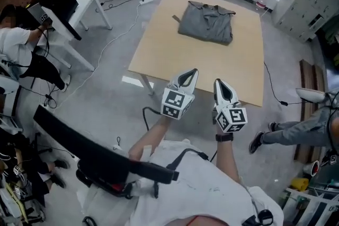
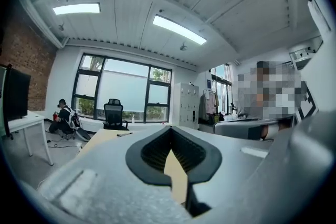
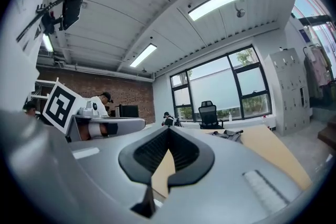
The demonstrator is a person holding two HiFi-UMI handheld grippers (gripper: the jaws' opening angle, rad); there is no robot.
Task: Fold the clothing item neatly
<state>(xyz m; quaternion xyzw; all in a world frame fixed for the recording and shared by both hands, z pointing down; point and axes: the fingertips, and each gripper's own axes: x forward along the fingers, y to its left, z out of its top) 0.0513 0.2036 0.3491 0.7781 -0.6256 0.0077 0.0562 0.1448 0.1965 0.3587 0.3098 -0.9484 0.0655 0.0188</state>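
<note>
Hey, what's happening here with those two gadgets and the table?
A person is holding a two-jaw gripper in each hand, and the job is to fold a piece of clothing. Right now the left gripper and the right gripper are both shut and empty, held side by side over the near edge of the wooden table. The grey shirt lies in a compact bundle at the table's far end, and neither gripper is touching it.
</note>
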